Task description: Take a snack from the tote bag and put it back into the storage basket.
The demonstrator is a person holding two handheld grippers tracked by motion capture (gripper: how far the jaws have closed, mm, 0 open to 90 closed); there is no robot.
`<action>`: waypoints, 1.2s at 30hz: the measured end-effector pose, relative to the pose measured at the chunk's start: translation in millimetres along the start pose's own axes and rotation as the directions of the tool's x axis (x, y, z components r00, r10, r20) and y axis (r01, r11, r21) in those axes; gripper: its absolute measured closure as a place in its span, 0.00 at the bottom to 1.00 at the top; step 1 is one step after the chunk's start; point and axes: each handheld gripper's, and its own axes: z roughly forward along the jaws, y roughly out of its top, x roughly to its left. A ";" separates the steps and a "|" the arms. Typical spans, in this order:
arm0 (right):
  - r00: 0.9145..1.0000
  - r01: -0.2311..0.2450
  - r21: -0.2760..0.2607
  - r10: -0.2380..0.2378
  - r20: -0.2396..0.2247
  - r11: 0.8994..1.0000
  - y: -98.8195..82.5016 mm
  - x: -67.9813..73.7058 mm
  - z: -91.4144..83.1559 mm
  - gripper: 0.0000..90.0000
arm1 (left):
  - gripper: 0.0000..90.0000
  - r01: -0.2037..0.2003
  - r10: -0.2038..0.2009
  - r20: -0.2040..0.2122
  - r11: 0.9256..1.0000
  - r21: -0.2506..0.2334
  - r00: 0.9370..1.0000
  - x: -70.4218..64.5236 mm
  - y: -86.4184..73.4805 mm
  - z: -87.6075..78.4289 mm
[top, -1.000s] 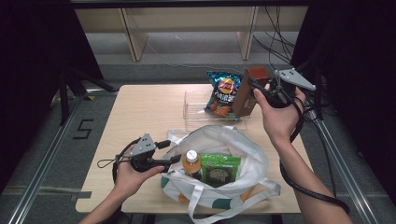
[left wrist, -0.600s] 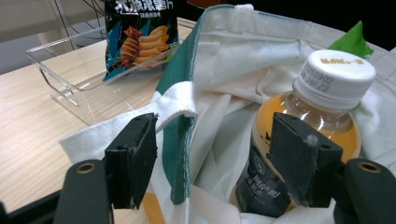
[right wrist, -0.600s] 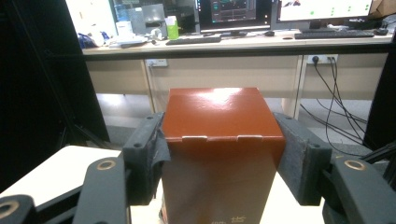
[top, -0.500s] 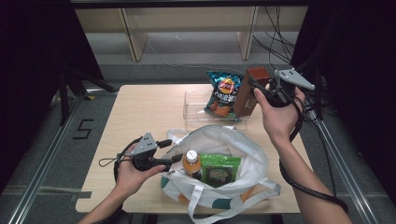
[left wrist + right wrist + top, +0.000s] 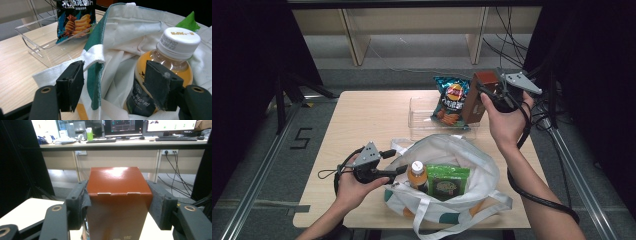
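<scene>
Brown box (image 5: pixel 117 197): flap seam, R view

Office or lab workspace. Evidence: computer monitors (image 5: pixel 152 125) and keyboards (image 5: pixel 175 138) on a long desk (image 5: pixel 120 143) at 12 o'clock, wall sockets (image 5: pixel 80 152) with trailing cables (image 5: pixel 172 167), black curtains (image 5: pixel 247 60) at 9 o'clock, floor rails (image 5: pixel 257 185).

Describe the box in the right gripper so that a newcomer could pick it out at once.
Find the wooden table, then its far right corner, behind the clear tray. The box stands upright there beside the chip bag, clamped between the right gripper fingers. It is the one plain reddish-brown carton.
</scene>
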 end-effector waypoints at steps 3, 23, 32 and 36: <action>1.000 0.014 0.007 -0.014 0.008 1.000 -2.3 -0.7 4.5 0.44 | 0.35 -0.001 0.001 0.000 1.000 0.000 1.000 0.0 0.1 0.1; 0.999 0.004 0.036 -0.005 0.052 0.999 -18.6 0.5 28.4 0.45 | 0.35 -0.005 0.005 0.001 1.000 0.006 1.000 0.2 -0.5 0.0; 0.997 -0.004 0.033 0.002 0.074 0.999 -23.7 2.1 35.5 0.45 | 0.35 -0.002 0.002 0.004 1.000 0.005 1.000 -0.7 -0.7 0.0; 0.997 0.007 0.038 -0.010 0.080 0.999 -25.9 0.3 37.6 0.45 | 0.35 -0.003 0.003 0.004 1.000 0.007 1.000 -1.0 -0.8 -0.1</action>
